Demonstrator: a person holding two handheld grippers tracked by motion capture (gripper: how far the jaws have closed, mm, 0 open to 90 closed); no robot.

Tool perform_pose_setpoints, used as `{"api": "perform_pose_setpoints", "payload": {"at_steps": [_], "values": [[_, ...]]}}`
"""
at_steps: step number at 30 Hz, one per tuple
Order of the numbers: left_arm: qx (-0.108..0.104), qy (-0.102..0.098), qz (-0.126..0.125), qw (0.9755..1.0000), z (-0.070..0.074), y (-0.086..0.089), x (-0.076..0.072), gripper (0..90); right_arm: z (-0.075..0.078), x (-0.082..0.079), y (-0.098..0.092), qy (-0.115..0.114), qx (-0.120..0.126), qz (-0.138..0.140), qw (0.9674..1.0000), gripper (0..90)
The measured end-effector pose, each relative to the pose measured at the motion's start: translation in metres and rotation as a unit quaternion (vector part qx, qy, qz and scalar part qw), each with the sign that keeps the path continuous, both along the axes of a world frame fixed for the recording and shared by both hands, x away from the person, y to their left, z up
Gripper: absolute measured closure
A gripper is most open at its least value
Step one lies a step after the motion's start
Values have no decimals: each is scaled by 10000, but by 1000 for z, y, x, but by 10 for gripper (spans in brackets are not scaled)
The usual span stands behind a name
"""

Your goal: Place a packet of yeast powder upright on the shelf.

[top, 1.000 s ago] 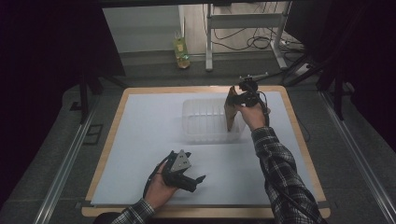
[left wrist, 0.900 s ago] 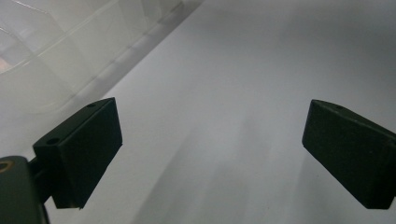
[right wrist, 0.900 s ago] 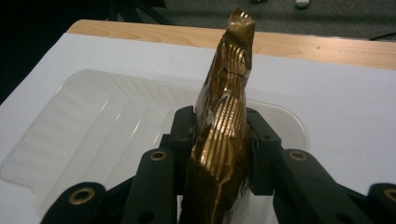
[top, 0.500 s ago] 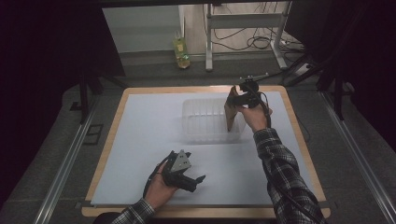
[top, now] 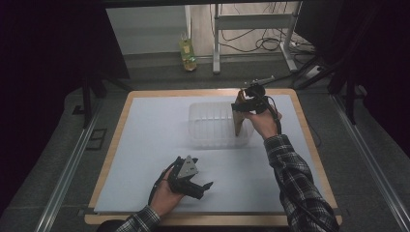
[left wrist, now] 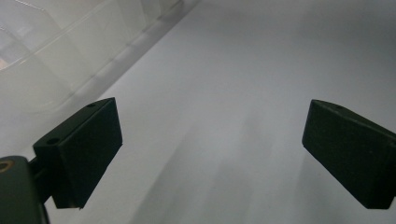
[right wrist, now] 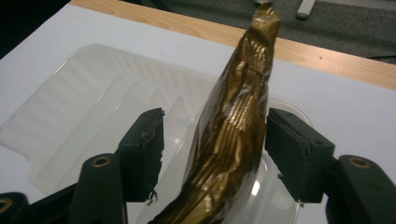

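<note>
Right gripper (right wrist: 215, 149): jaws have just been opening and now stand partly apart, with the gold packet (right wrist: 233, 135) between them. The left pad is clear of the wrapper; the right pad sits at its edge, contact uncertain, so nothing is firmly gripped. The packet stands near upright, long axis running from the jaws up and away, its lower end inside the clear tray (right wrist: 70, 121) at that tray's right-hand end as the high view gives it. It appears to be resting in place, so the coming move is judged a straight withdrawal back along the jaws. Packet: crinkled metallic film, tapered, crimped top. Tray: thin transparent ribbed plastic on the white table cover (top: 145, 145). Left gripper (top: 205, 186): wide open, empty, resting low, well apart from the tray; the right hand is nearer.
</note>
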State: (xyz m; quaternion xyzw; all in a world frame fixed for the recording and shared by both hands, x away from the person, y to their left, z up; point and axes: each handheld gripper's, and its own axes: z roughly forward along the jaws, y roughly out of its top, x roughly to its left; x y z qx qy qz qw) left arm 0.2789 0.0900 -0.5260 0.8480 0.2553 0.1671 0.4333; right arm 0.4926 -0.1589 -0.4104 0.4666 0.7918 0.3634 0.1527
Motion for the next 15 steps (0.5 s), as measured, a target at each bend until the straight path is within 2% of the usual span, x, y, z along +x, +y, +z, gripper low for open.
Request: {"api": "perform_pose_setpoints", "payload": {"at_steps": [5,15], "values": [[-3,-12,2,10000,1,1,0,48,1,-4,0,-100,-93,76,9999,340],[-47,17,-5,10000,1,1,1,48,4,-13,-3,-170,-106,181,9996,297]]}}
